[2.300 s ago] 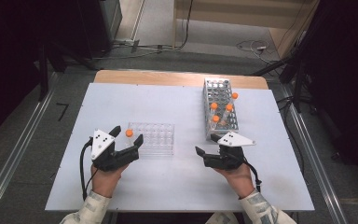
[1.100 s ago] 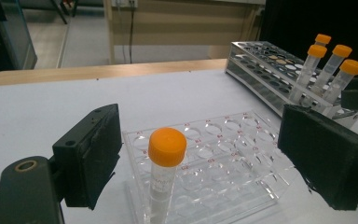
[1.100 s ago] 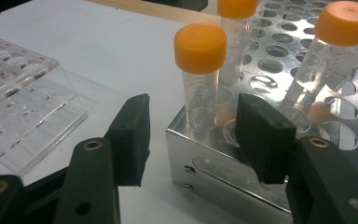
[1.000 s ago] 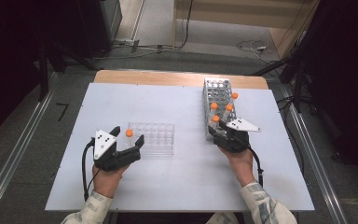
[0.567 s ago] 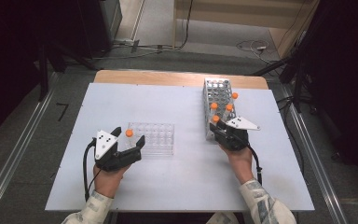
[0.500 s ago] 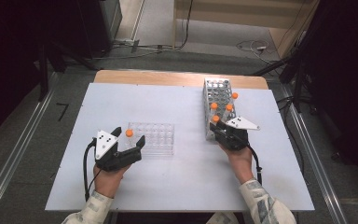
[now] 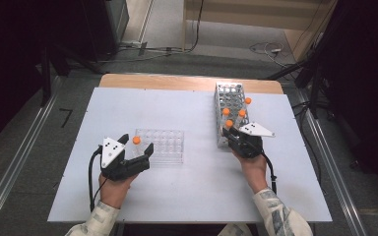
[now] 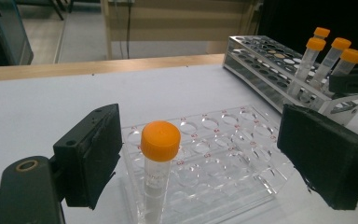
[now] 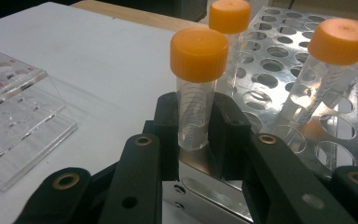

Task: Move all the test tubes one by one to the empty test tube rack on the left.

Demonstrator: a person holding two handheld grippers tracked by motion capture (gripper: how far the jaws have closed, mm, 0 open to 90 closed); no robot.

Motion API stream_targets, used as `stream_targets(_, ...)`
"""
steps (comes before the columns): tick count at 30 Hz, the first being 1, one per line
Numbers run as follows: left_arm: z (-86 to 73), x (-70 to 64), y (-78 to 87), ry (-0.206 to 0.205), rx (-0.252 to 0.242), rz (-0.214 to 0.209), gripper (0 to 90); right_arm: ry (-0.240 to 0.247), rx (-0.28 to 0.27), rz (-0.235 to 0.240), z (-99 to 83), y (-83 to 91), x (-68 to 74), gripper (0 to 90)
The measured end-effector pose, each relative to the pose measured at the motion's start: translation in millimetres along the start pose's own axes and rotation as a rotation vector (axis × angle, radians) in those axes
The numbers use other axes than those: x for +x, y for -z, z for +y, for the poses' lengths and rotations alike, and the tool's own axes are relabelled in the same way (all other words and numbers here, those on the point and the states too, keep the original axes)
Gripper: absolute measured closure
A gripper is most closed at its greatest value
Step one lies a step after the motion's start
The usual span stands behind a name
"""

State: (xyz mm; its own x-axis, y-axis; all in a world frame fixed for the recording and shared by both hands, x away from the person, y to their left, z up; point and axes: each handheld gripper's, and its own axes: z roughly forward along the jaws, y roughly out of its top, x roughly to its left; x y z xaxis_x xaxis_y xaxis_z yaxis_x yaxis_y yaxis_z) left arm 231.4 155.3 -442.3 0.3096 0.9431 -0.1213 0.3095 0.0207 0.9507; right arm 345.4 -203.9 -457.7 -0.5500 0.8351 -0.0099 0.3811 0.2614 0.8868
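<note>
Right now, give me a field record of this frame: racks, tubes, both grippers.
surface: white table
clear rack: plastic, left of centre, one orange-capped tube standing in its near-left corner
metal rack: right side, holds several orange-capped tubes
left gripper: open, jaws either side of the clear rack's tube, not touching it
right gripper: shut on gripped tube at the metal rack's near end, jaws clamped below the cap
gripped tube state: upright, lower end hidden by the jaws
neighbours: two more capped tubes beside it, leaning
</note>
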Motion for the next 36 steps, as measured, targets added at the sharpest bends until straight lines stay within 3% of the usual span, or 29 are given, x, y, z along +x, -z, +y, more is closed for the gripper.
stream_targets(27, 0.3, 0.3, 1.0, -0.002, -0.003, 0.002, 14.8, 0.0, -0.143, 0.003, 30.4, 40.2, 0.4, 71.4)
stream_targets(36, 1.3, 0.5, 3.0, -0.002, -0.01, 0.0, 15.3, 0.016, -0.134, 0.032, 30.5, 46.8, 6.9, 71.4)
